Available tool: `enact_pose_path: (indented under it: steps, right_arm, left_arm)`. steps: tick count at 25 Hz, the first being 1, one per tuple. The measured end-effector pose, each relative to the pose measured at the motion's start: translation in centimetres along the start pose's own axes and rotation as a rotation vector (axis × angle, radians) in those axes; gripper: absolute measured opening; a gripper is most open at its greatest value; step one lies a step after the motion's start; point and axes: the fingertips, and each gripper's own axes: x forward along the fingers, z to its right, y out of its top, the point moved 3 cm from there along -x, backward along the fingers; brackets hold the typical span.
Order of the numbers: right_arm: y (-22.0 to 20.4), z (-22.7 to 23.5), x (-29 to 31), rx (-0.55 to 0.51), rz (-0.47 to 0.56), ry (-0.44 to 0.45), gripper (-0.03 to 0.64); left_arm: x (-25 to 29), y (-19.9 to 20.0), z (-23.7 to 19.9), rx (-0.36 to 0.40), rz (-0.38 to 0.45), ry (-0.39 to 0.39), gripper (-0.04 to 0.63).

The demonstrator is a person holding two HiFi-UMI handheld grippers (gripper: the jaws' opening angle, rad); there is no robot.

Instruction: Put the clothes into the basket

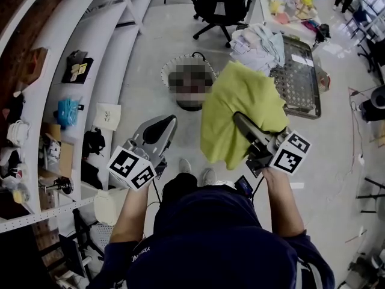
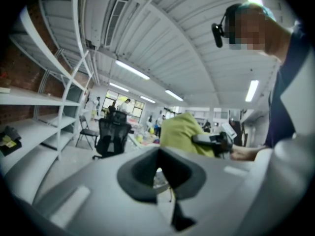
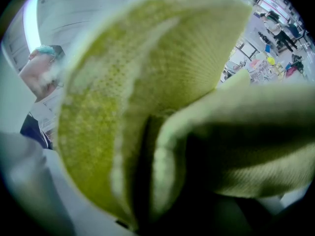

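A yellow-green garment [image 1: 240, 110] hangs from my right gripper [image 1: 239, 119], which is shut on its top edge. The cloth [image 3: 162, 107] fills the right gripper view and hides the jaws there. In the left gripper view the same garment [image 2: 182, 132] hangs at mid right, held out by the right gripper [image 2: 212, 140]. A white round basket [image 1: 180, 65] stands on the floor ahead, left of and beyond the garment. My left gripper [image 1: 161, 127] is held out level at the left, its dark pads [image 2: 142, 173] close together with nothing between them.
More clothes are piled [image 1: 260, 44] on a table at the upper right, beside a dark perforated tray [image 1: 299, 80]. A black office chair [image 1: 219, 5] stands beyond the basket. White shelves [image 1: 54, 95] with small items run along the left side.
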Motion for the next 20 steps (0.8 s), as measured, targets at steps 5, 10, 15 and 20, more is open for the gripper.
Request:
enact_pose_path:
  steps: [5, 10, 15, 20]
  right_arm:
    - [-0.1, 1.5, 1.4, 0.012, -0.022, -0.011, 0.060]
    - [-0.1, 3.1, 4.2, 0.021, -0.032, -0.028, 0.060]
    - [0.1, 5.3, 9.1, 0.034, -0.038, -0.048, 0.060]
    - [0.3, 7.3, 15.1, 0.041, -0.048, -0.076, 0.060]
  left_arm:
    - [0.9, -0.3, -2.1, -0.020, -0.001, 0.005, 0.003]
    - [1.8, -0.4, -5.5, -0.037, -0.004, -0.008, 0.003]
    - [3.1, -0.1, -11.0, -0.053, -0.017, -0.026, 0.003]
    - [4.1, 0.7, -17.2, -0.066, -0.026, -0.048, 0.003]
